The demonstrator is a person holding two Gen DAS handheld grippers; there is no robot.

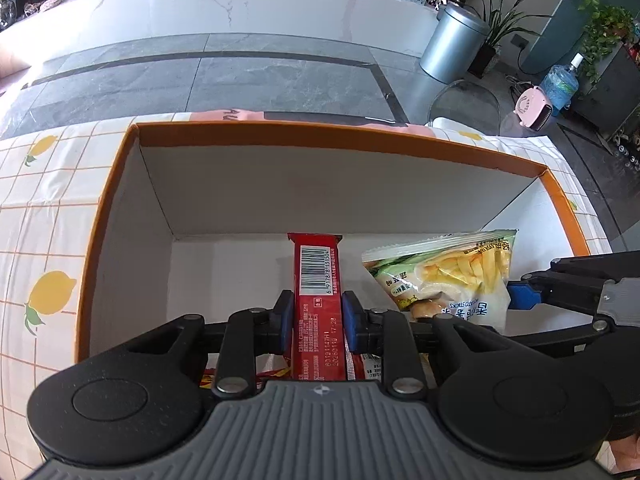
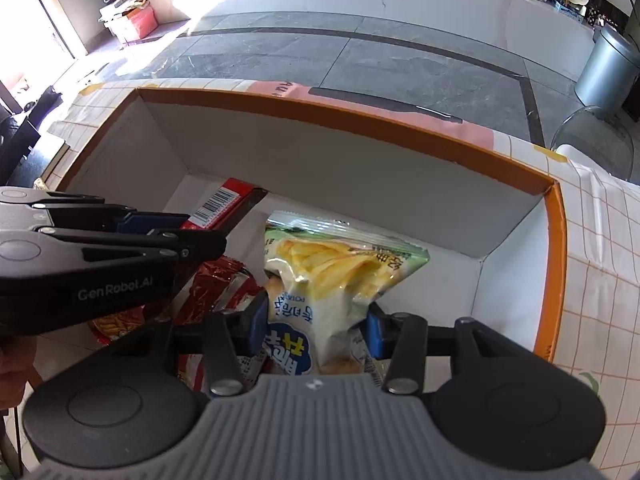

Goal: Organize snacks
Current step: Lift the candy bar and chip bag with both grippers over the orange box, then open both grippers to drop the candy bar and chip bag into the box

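Note:
My left gripper [image 1: 317,316] is shut on a long red snack box [image 1: 317,276] with a barcode, held lengthwise over the orange-rimmed cardboard box [image 1: 320,136]. The same red snack box [image 2: 224,204] shows at the left in the right wrist view, with the left gripper [image 2: 160,224] around it. My right gripper [image 2: 316,326] is shut on a green and white bag of potato sticks [image 2: 336,272], which hangs inside the box [image 2: 552,216]. That bag [image 1: 448,272] and the right gripper's blue pad [image 1: 520,296] appear at the right in the left wrist view.
Red crinkly snack packets [image 2: 212,284] lie on the box floor under the grippers. The box stands on a white tablecloth [image 1: 44,216] with orange grid lines and lemons. Beyond lie a grey tiled floor, a metal bin [image 1: 452,44] and a clear chair [image 2: 592,136].

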